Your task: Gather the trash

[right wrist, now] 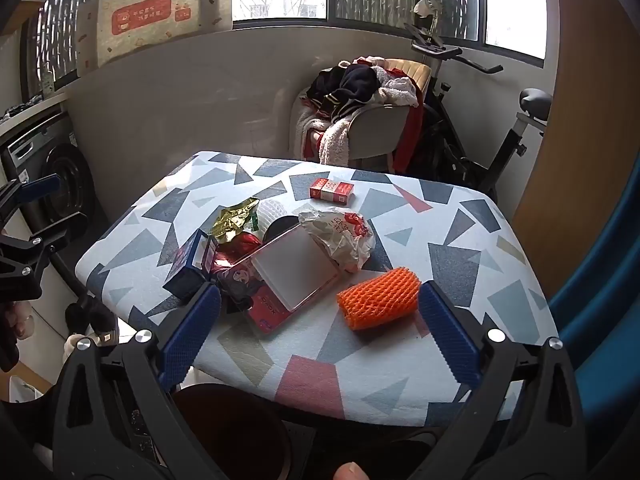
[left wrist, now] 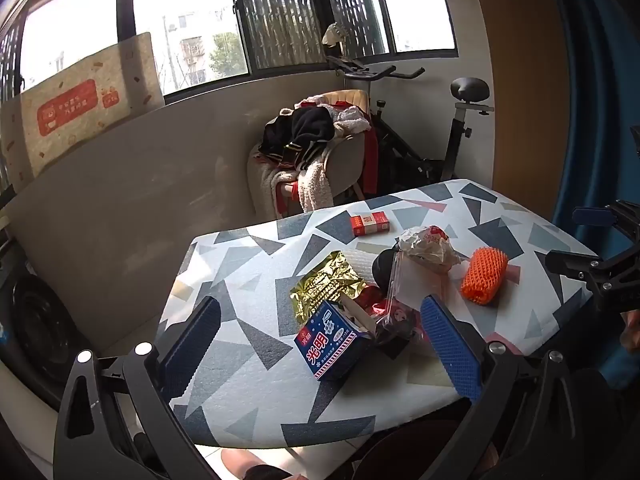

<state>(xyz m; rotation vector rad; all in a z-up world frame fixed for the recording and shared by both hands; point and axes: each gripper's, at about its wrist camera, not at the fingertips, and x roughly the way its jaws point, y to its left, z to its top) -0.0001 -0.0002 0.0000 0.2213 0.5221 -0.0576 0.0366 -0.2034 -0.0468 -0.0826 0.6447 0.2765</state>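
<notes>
Both my claws, left gripper [left wrist: 320, 336] and right gripper [right wrist: 320, 328], hang released over table [right wrist: 460, 264] trash: blue carton [left wrist: 332, 344], orange foam net [right wrist: 378, 298].

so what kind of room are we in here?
Most likely a home laundry or balcony room used for storage. An exercise bike stands by the window, a chair heaped with clothes sits beside it, and what looks like a washing machine is at the left wall.
</notes>
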